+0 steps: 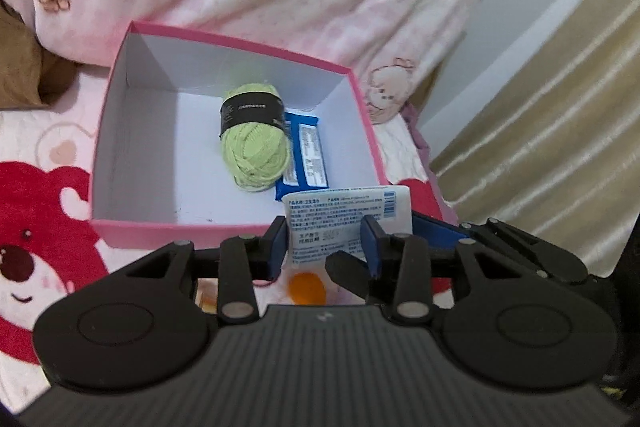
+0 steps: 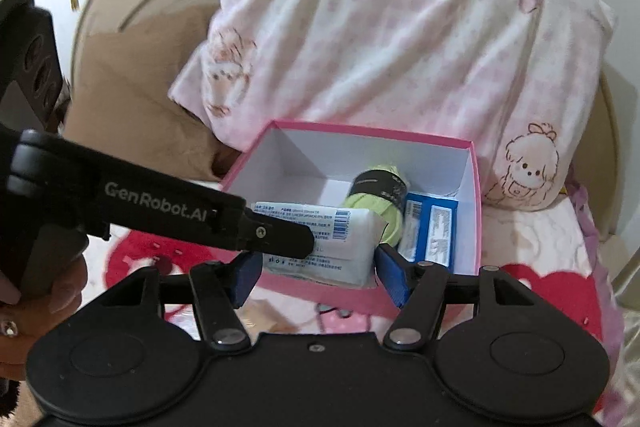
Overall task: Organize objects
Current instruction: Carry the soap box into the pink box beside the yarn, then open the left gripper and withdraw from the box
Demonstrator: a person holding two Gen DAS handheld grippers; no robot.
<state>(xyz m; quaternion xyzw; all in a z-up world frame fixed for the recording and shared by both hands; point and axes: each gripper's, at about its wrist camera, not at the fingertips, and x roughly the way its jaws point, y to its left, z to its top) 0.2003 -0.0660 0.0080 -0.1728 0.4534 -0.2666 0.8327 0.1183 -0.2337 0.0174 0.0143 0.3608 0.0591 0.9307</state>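
Note:
A pink box (image 1: 120, 227) with a white inside sits on the bed; it also shows in the right wrist view (image 2: 474, 187). In it lie a green yarn ball (image 1: 254, 147) with a black band and a blue packet (image 1: 306, 155); both show in the right wrist view too, yarn (image 2: 372, 205), packet (image 2: 432, 231). My left gripper (image 1: 326, 231) is shut on a white tissue pack (image 1: 348, 211) and holds it over the box's near rim. The right wrist view shows that pack (image 2: 344, 247) held by the left gripper's finger (image 2: 280, 239). My right gripper (image 2: 316, 275) is open and empty, just before the box.
A pink-and-white pillow (image 2: 380, 39) lies behind the box. The bed sheet (image 1: 36, 227) has a red bear print. A beige curtain (image 1: 560, 107) hangs at the right. A brown cushion (image 2: 140, 107) lies at the back left. An orange item (image 1: 308, 287) lies under the left gripper.

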